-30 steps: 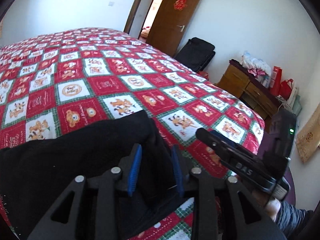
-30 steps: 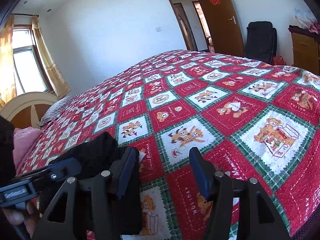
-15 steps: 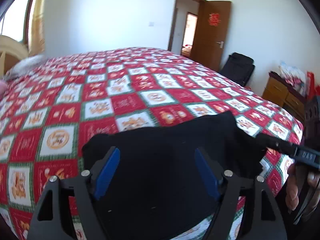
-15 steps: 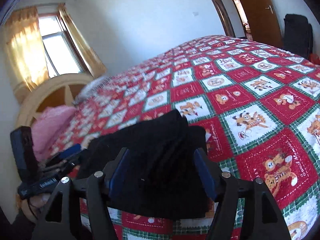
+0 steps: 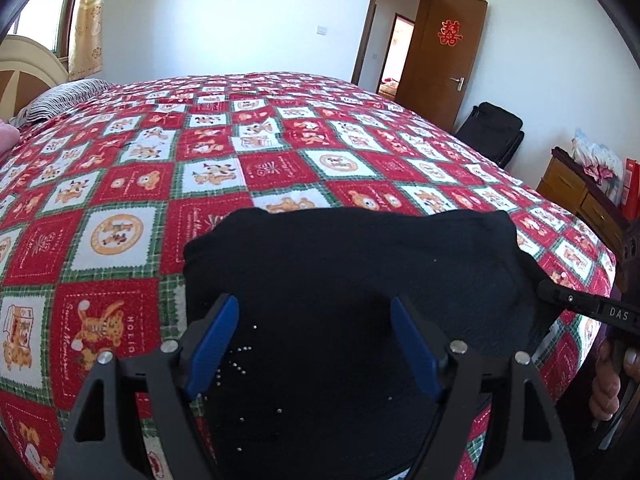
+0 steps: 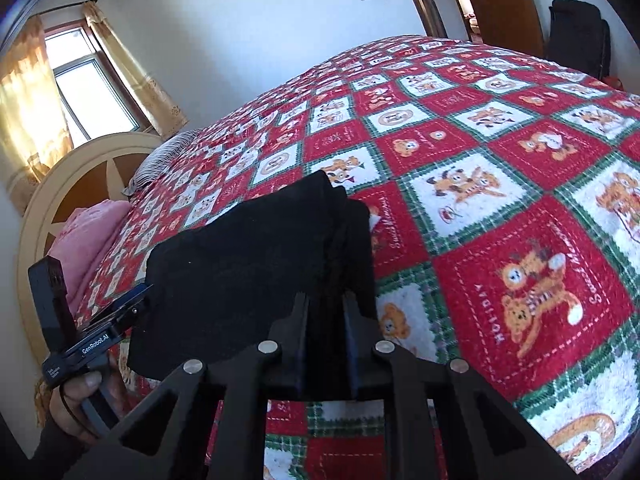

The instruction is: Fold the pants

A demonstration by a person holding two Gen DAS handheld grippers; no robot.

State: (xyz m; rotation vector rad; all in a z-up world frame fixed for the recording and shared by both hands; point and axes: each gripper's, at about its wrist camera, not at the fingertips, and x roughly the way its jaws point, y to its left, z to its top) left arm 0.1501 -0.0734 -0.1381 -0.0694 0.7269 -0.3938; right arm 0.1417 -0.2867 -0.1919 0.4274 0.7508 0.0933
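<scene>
Black pants (image 5: 360, 256) lie folded in a thick pile near the front edge of the bed quilt (image 5: 280, 168). My left gripper (image 5: 314, 304) hovers open over the near part of the pile, its blue pads wide apart and pressing on nothing. In the right wrist view the pants (image 6: 248, 248) show their layered right edge. My right gripper (image 6: 324, 300) is closing its jaws on that edge, with black fabric pinched between the pads. The right gripper (image 5: 576, 304) shows at the pile's right side, the left gripper (image 6: 138, 294) at its left side.
The red and white patchwork quilt covers the whole bed. A striped pillow (image 5: 60, 98), a pink blanket (image 6: 88, 236) and the cream headboard (image 6: 80, 172) are at the left. A dresser (image 5: 580, 196), a black suitcase (image 5: 496, 132) and an open door (image 5: 440, 56) stand to the right.
My left jaws opened wide and let go of the fabric, and the hand swung over the pile. My right gripper moved onto the pile's right edge and closed on it.
</scene>
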